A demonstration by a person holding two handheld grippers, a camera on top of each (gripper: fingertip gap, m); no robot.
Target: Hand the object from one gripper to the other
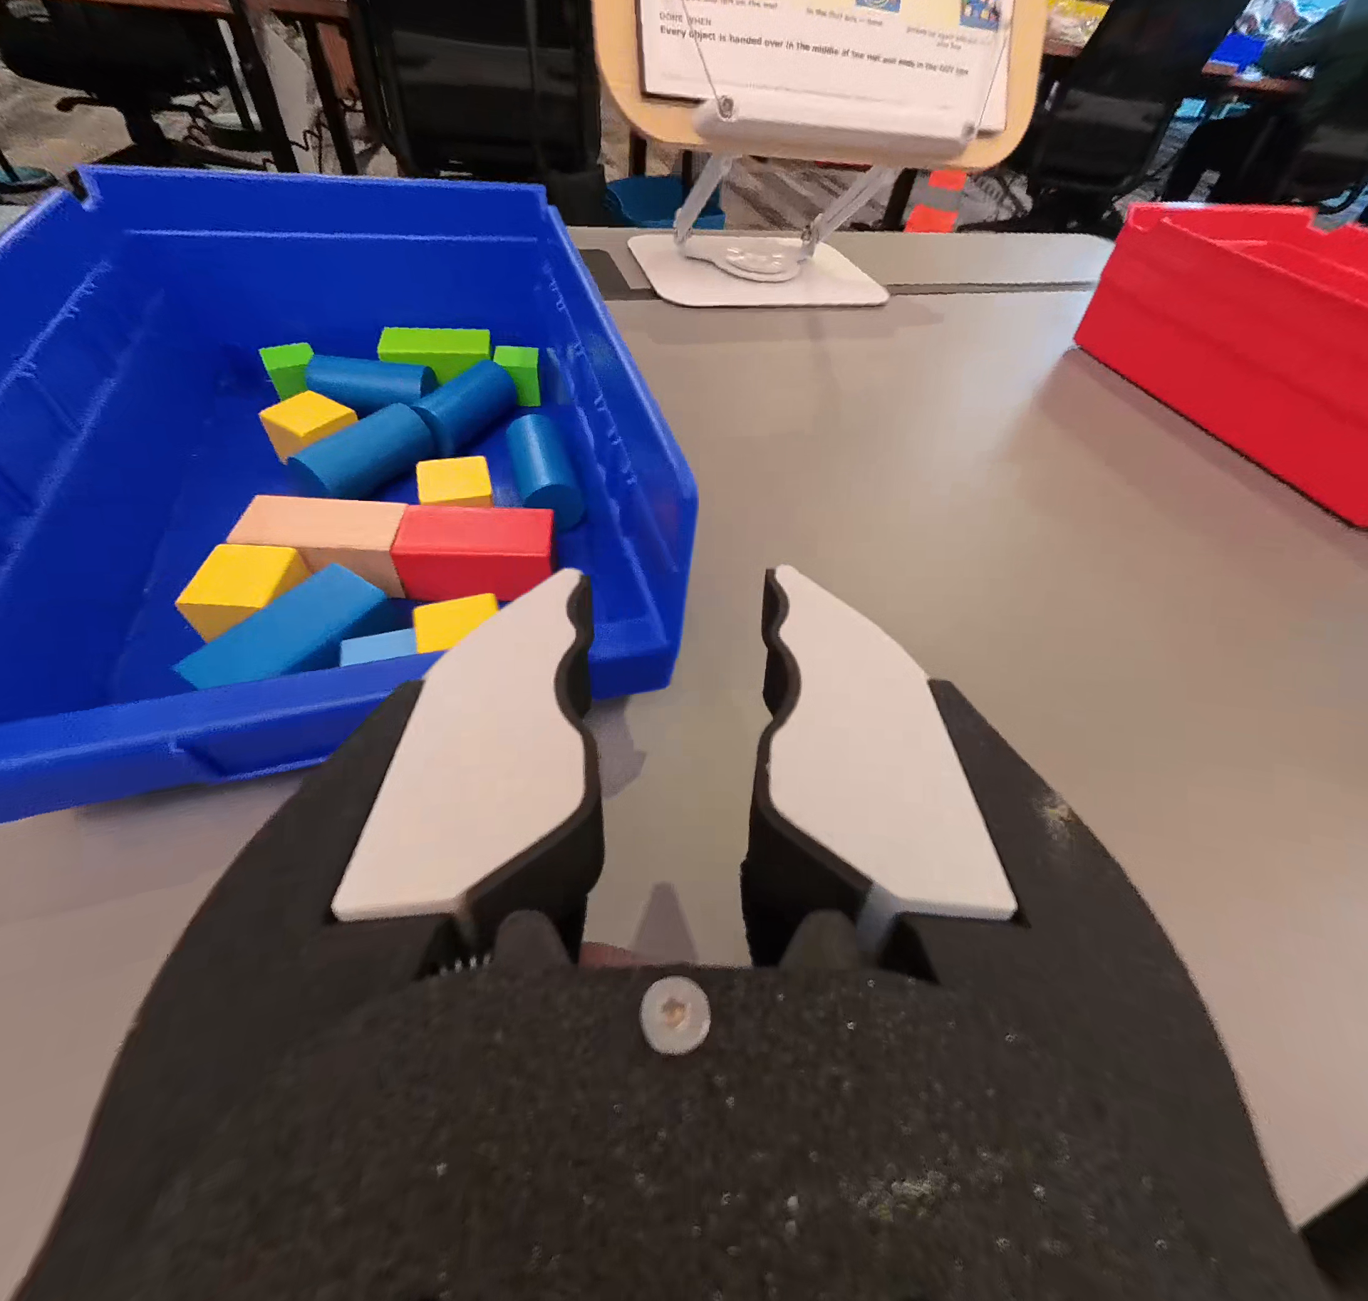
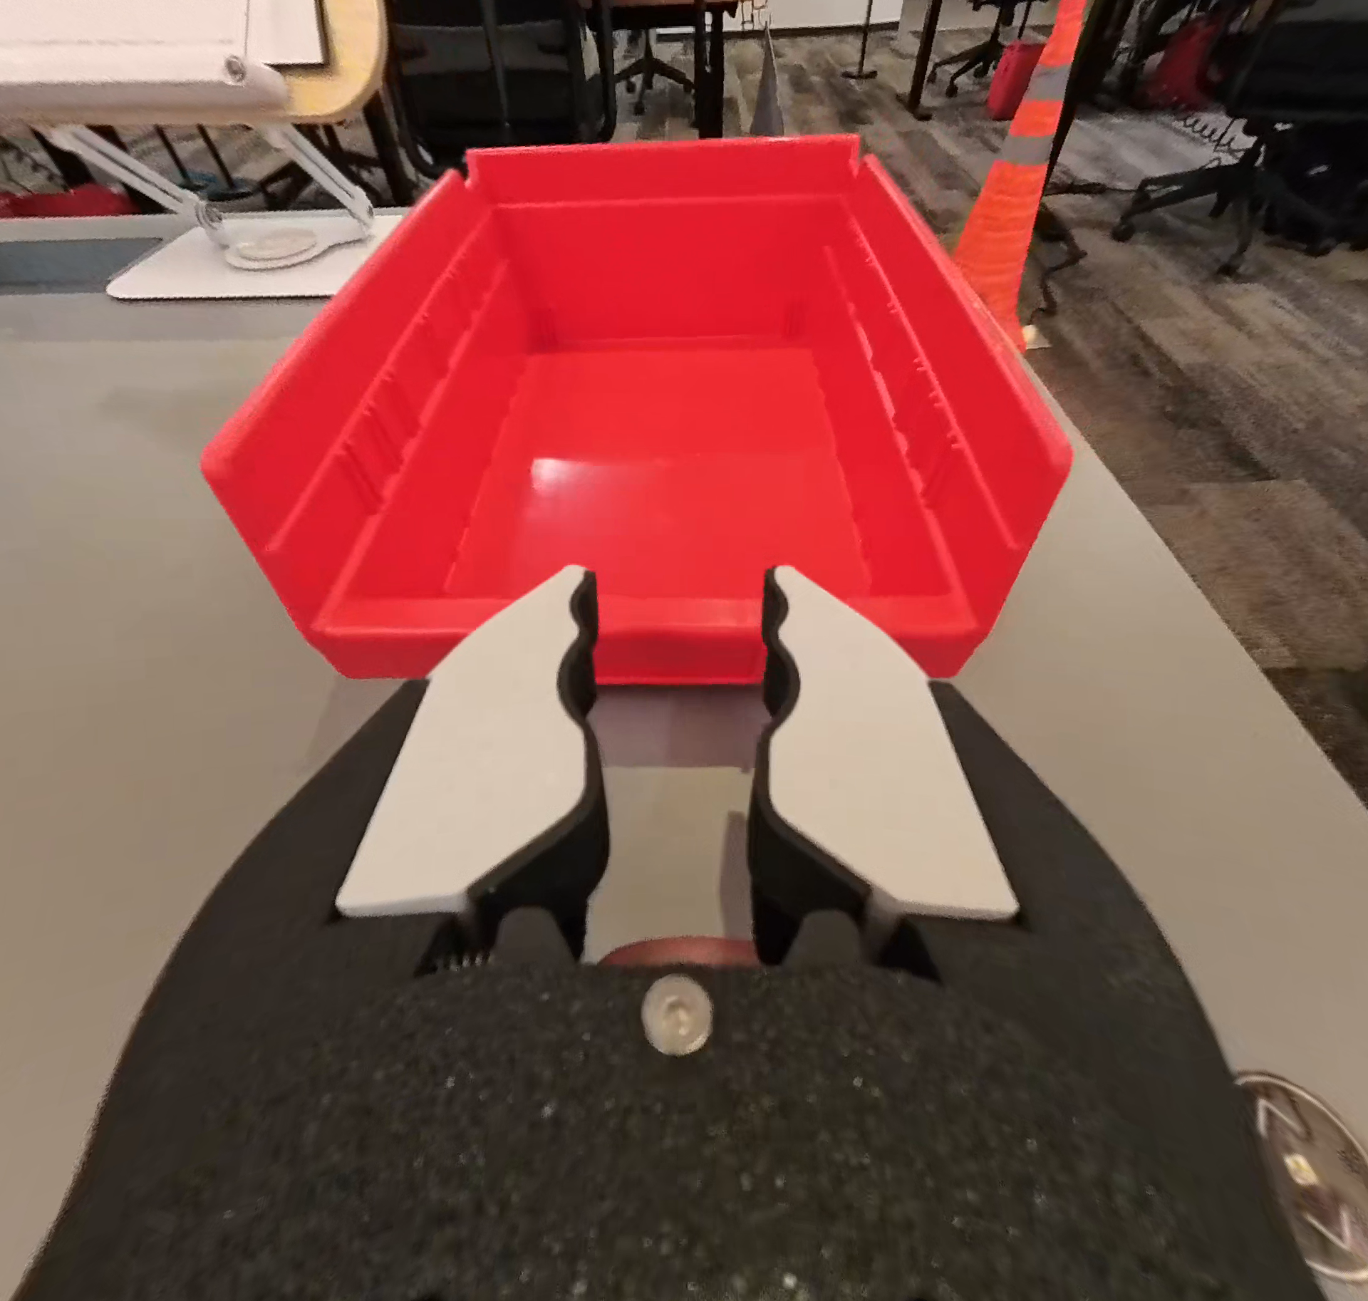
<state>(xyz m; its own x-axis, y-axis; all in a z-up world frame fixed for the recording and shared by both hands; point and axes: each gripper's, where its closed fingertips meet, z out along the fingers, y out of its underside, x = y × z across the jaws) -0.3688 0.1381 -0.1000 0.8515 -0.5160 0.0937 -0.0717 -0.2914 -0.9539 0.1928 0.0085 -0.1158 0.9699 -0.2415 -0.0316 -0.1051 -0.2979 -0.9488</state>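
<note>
A blue bin (image 1: 644,562) stands on the grey table at the left and holds several wooden blocks: a red block (image 1: 474,551), blue cylinders (image 1: 544,466), yellow cubes (image 1: 453,481), green blocks (image 1: 433,349) and a plain wood block (image 1: 318,529). My left gripper (image 1: 677,592) is open and empty, just right of the bin's front right corner. A red bin (image 2: 666,629) is empty; it also shows at the right in the left wrist view (image 1: 1221,347). My right gripper (image 2: 677,592) is open and empty, over the red bin's front wall.
A sheet on a white stand (image 1: 762,266) sits at the table's far edge between the bins, and shows in the right wrist view (image 2: 244,259). An orange cone (image 2: 1014,177) stands on the floor past the table's right edge. Chairs and desks lie beyond.
</note>
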